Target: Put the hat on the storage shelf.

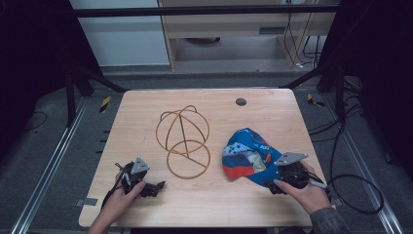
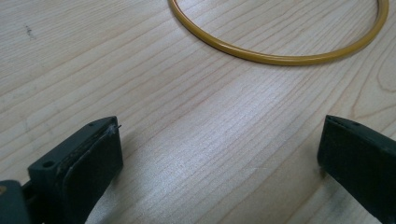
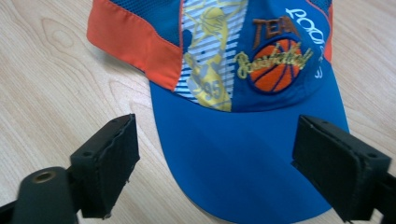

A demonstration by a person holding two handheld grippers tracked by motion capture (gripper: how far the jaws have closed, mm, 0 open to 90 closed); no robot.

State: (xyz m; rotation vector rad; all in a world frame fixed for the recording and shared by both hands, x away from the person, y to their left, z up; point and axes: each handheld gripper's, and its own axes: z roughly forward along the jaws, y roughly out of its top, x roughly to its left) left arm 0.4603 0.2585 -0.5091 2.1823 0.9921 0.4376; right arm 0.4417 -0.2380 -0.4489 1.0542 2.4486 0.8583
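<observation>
Carefully, we should centre the right gripper's (image 3: 215,168) wide jaws (nothing pinched yet) on the blue-and-orange fabric basketball cap's (image 3: 243,116) brim near the table's right edge.

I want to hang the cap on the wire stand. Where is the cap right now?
In the high view the cap lies on the table's right side, right of the wire stand; its brim sits between the open right tongs.

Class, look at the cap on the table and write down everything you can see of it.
The cap is blue fabric with orange panels, a white striped panel bearing a yellow player figure, and an embroidered orange basketball badge. It lies on the wooden table at the right, right of the wire frame. Its blue brim sits between the right tool's open jaws, which do not press it.
</observation>
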